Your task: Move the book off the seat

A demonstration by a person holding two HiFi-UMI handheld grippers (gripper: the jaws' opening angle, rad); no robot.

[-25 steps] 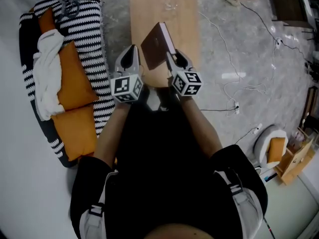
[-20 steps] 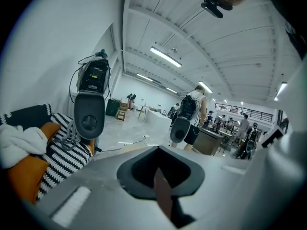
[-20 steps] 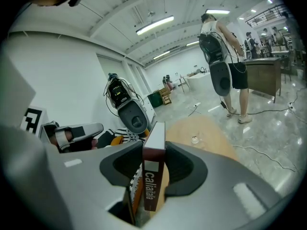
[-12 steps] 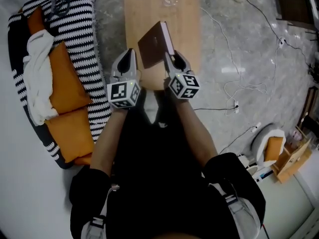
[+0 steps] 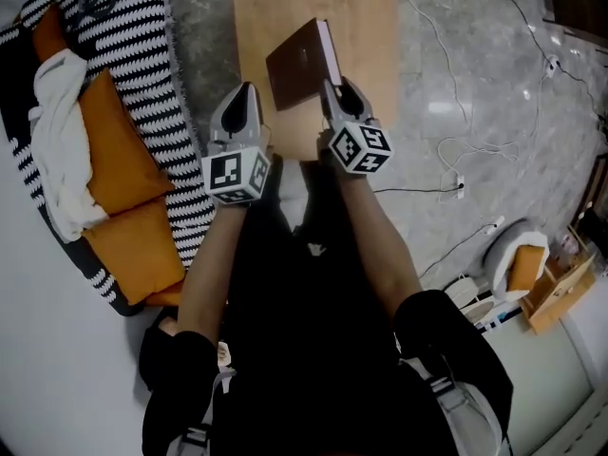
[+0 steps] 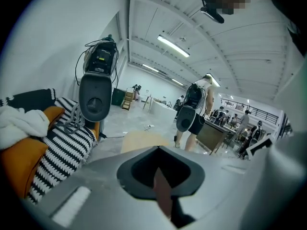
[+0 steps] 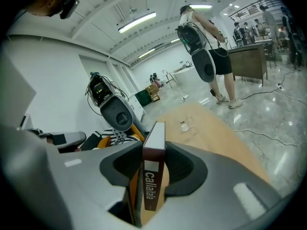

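A dark brown book (image 5: 302, 63) with a white-labelled spine (image 7: 153, 176) stands on edge between the jaws of my right gripper (image 5: 333, 91), which is shut on it (image 7: 154, 163). It hangs over the near end of a light wooden table (image 5: 366, 27). My left gripper (image 5: 244, 98) hovers just left of the book, not touching it, its jaws together with nothing in them (image 6: 160, 178). The seat (image 5: 128, 55), with a black-and-white striped cover, orange cushions (image 5: 109, 150) and a white cloth (image 5: 59, 122), lies to the left.
Cables (image 5: 456, 160) trail over the grey marble floor on the right. A white device (image 5: 518, 274) and a wooden crate (image 5: 560, 297) sit at the lower right. A small clear object (image 7: 185, 125) lies on the table's far part. A person (image 6: 196, 109) stands beyond.
Both grippers have sunk toward the wooden table, the right one carrying the book further over the tabletop. The book has tilted a little. The grip is unchanged.
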